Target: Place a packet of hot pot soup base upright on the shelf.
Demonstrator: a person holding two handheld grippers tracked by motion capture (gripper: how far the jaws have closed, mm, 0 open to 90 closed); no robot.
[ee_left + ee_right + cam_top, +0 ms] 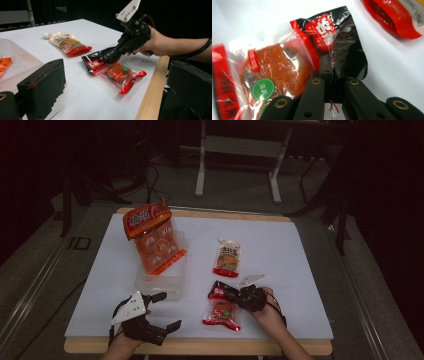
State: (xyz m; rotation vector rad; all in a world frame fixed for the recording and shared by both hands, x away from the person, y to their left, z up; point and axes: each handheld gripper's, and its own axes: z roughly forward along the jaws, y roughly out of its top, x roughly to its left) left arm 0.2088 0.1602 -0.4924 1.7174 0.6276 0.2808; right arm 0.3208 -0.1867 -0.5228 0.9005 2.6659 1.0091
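The right tongs (231, 295) have closed on the black top edge of a red snack packet (222, 311), which lies near the front edge of the counter (280, 250), right of centre. In the right gripper view the two black jaws stand pinched together on the dark film of the packet, with the clear window and its orange contents off to the left. From the left gripper view most of the packet seems flat on the white surface, only the pinched end raised a little, so I would judge the grasp made and the lift barely started, if at all.

The left tongs (162, 312) hang wide and empty at the near left, holding nothing, just in front of a clear plastic bin (172, 285). A large orange bag (152, 237) already stands tilted in that bin. A pale spouted pouch (228, 258) lies loose on the counter, farther back than the red snack packet and apart from it.

If the work is gathering the packets into the bin, one looks done, one is gripped, and the pouch is untouched.
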